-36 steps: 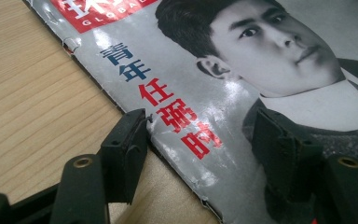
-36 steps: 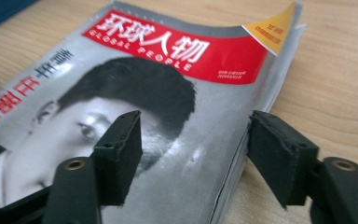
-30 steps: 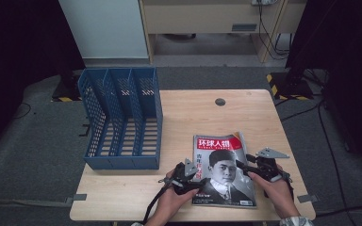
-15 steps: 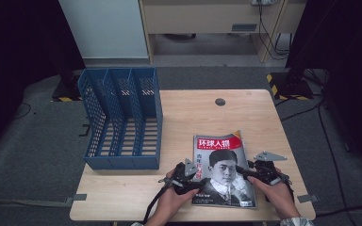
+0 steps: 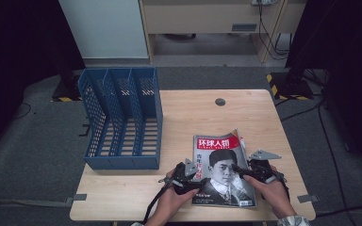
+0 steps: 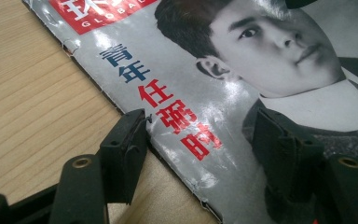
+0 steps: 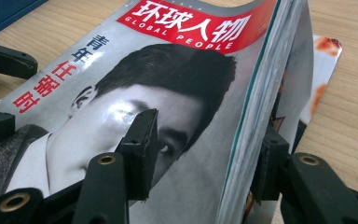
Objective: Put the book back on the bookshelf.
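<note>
1. A light wooden table is seen from above. A person's forearms reach in from the near edge, and each hand holds a black two-jaw gripper.
2. A magazine lies face up on the near right part of the table. Its cover has a red title band with white Chinese characters and a black-and-white portrait.
3. The left gripper sits at the magazine's left edge. In the left gripper view, its jaws stand partly open across that worn edge: one jaw is over the bare wood just beside the edge and the other is over the cover. The pads do not press on anything.
4. The right gripper sits at the magazine's right edge, which is lifted and curled upward. In the right gripper view, one jaw is over the cover and the other is on the far side of the raised stack of pages, so the page edges stand between the jaws. These jaws have just been closing. Whether the pads already press on the pages cannot be made out.
5. A blue mesh file organizer with three compartments stands on the left part of the table, well apart from the magazine.
6. A small dark round hole marks the table's far side.
</note>
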Motion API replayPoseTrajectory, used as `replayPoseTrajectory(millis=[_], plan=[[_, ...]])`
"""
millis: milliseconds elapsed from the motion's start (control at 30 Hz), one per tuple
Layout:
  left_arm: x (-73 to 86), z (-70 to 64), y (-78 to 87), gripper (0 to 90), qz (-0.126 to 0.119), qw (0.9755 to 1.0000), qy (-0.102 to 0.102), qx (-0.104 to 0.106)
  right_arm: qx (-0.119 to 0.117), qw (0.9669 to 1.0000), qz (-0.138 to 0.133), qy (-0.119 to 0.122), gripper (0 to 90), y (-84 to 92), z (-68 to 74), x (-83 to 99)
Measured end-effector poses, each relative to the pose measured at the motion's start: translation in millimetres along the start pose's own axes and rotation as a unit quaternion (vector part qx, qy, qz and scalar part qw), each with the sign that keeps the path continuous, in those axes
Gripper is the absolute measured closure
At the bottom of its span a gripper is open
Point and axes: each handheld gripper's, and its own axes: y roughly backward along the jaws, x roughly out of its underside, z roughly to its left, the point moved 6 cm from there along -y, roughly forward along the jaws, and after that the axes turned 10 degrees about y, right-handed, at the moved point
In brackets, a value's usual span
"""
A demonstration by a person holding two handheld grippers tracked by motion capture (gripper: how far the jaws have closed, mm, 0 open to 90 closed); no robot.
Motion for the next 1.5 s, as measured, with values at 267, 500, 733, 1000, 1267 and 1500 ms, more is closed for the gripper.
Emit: replayPoseTrajectory(millis=[267, 500, 733, 1000, 1267, 1500], plan=[[0.0, 0.0, 0.0, 35.0, 0.000, 1.0000, 0.000, 0.000, 0.001, 0.9997, 0.016, 0.018, 56.2, -8.3, 8.3, -0.6], [0.0, -0.1, 0.0, 35.0, 0.000, 1.0000, 0.000, 0.000, 0.006, 0.9999, 0.014, 0.005, 68.4, -7.3, 4.4, -1.0], [0.2, -1.3, -0.2, 33.1, 0.001, 1.0000, 0.001, 0.003, 0.005, 1.0000, -0.006, -0.004, 83.1, -4.1, 3.5, -5.0], [0.6, -5.6, -2.1, 18.4, 0.010, 0.9997, 0.004, 0.023, 0.005, 0.9997, -0.023, 0.004, 87.5, -1.7, 5.8, -9.3], [-1.2, 1.1, -0.3, 15.3, 0.003, 0.9996, 0.016, 0.023, -0.009, 0.9981, -0.058, 0.015, 87.9, 8.6, 11.4, -17.8], [-2.4, 3.1, -1.0, 14.5, 0.000, 0.9991, 0.026, 0.034, -0.037, 0.9935, -0.106, 0.012, 88.0, 26.0, 18.2, -27.6]])
